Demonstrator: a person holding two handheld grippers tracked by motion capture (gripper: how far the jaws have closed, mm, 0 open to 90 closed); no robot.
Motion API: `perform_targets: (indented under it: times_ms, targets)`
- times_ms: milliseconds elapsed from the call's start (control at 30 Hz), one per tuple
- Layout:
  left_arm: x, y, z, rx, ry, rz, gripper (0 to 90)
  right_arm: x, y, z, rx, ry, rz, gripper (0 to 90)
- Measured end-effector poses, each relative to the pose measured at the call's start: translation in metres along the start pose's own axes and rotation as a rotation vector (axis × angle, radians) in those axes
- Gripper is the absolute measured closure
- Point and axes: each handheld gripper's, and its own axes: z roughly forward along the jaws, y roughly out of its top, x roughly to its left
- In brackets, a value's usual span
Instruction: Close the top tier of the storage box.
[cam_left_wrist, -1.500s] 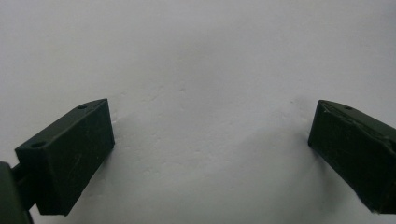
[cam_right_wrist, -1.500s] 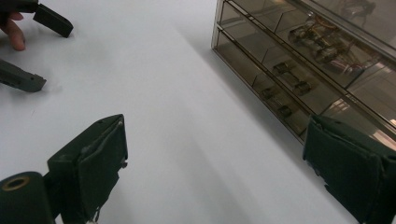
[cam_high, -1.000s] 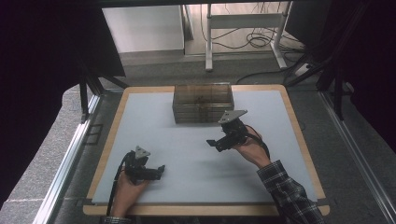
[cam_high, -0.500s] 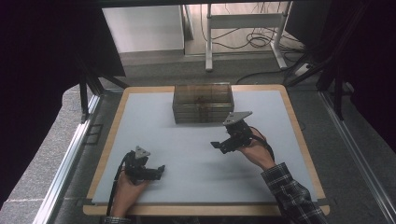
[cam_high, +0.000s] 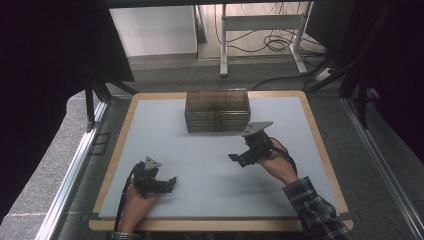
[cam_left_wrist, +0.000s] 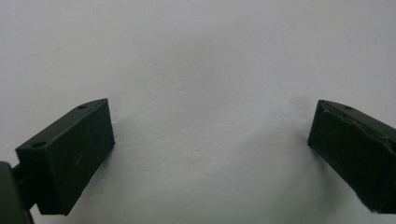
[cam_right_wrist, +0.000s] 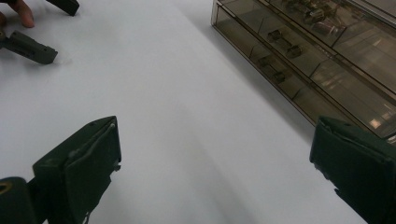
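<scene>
Smoky clear plastic drawer box (cam_high: 217, 110) w/ small parts: judged rigid, slick, light; best gripped at a drawer front. Right tool (cam_high: 239, 159) and left tool (cam_high: 171, 182) are held wide, empty.

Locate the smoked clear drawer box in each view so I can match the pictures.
High view: the drawer box stands at the far middle of the white table.
Left gripper view: not in it.
Right gripper view: the drawer box runs along the upper right.
Shared landmark: the white table, also in the left gripper view.
</scene>
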Motion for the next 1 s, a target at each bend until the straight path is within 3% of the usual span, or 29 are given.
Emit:
perform_targets:
  times_ms: [1000]
  targets:
    - [0.000, 0.000, 0.000, 0.000, 0.000, 0.001, 0.6, 0.001, -0.025, -0.008, 0.024, -0.014, 0.023, 1.4]
